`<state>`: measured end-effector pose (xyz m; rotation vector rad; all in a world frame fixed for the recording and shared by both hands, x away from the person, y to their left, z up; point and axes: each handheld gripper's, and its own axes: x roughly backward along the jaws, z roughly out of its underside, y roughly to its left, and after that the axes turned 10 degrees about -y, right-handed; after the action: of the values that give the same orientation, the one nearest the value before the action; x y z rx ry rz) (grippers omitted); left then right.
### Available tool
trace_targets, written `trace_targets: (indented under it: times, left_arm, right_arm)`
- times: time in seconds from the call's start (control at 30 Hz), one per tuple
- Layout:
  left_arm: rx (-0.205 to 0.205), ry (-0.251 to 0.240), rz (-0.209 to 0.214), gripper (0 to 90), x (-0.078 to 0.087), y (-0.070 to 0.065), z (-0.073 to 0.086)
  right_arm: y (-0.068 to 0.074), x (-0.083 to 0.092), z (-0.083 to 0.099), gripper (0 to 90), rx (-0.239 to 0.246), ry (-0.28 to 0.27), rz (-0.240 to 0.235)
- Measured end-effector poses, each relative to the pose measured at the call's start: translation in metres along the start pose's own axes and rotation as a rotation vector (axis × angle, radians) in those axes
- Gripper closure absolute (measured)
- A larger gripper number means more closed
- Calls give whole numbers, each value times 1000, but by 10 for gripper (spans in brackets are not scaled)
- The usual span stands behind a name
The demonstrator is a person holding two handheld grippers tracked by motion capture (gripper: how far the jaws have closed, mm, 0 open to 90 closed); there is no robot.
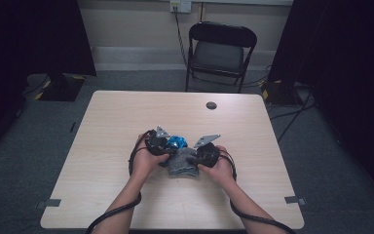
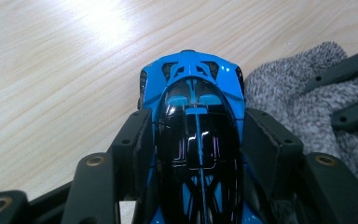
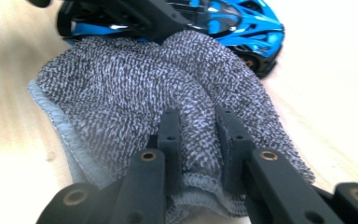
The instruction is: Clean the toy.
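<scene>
Table [image 1: 126,117]: pale wood, mostly bare, w/ a chair [image 1: 221,48] behind its far edge. Work sits near the middle, toward the person's side.

Cloth [image 1: 182,163]: grey knit rag, bunched up on the table btw the two hands, touching the toy car on its left. In the right gripper view the cloth [image 3: 135,88] spreads from the jaws up to the car, one hemmed edge lying on the wood.

Toy car [image 1: 177,142]: blue & black, glossy, just beside the cloth's far-left edge. In the left gripper view the car [image 2: 193,121] points away from the camera, nose over the table, cloth at its right flank.

Left gripper [image 1: 158,142]: clamped on the car, one pad on each side of the body; holds it steady.

Right gripper [image 1: 205,151]: pinched tight on a fold of the cloth; in the right gripper view [image 3: 198,128] a ridge of knit is squeezed btw the jaws.

Progress, as a guess: looks like wiping the car w/ the cloth. Both grabs are done, car & cloth already brought together. Left to do: rub the cloth over the roof & sides, since it only touches one flank now, then set both down. Can't tell how much of the car is already wiped.
</scene>
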<state>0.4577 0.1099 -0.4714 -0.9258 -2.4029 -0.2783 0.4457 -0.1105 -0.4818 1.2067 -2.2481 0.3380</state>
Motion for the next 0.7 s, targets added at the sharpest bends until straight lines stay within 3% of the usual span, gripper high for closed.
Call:
trace_targets:
  times: [0.7]
  left_arm:
    - [0, -4, -1, 445, 0, 0, 0]
  right_arm:
    - [-23, 3, -2, 745, -51, 18, 74]
